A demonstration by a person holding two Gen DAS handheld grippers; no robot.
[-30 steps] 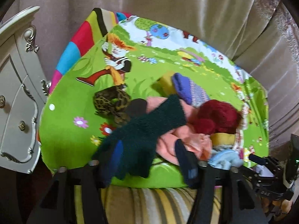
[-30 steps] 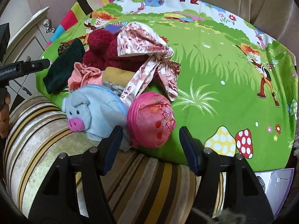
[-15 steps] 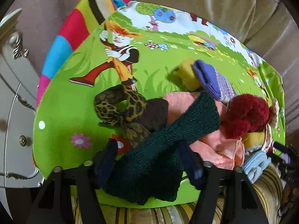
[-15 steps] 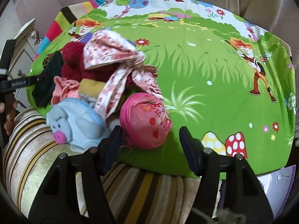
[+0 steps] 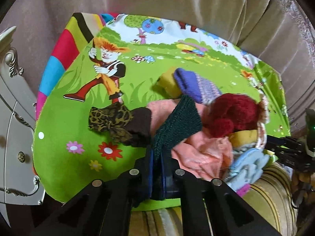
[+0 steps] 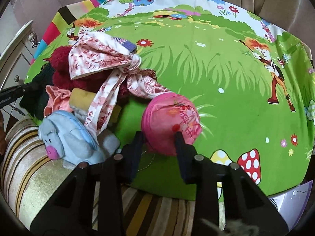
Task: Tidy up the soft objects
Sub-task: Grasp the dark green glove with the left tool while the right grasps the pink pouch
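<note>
Several soft items (image 5: pixel 232 116) crowd, perhaps overlapping, green knit (image 5: pixel 177 122).

One plush pig (image 6: pixel 65 137), one pink pouch (image 6: pixel 169 118)

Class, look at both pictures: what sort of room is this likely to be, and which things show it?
Probably a living room at home: a striped upholstered sofa seat, a cartoon-printed green cloth over it, and an ornate white cabinet beside it.

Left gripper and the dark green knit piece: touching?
Touching. The left wrist view shows the left gripper with its jaws shut on the end of the dark green knit piece, the cloth pinched between them.
</note>
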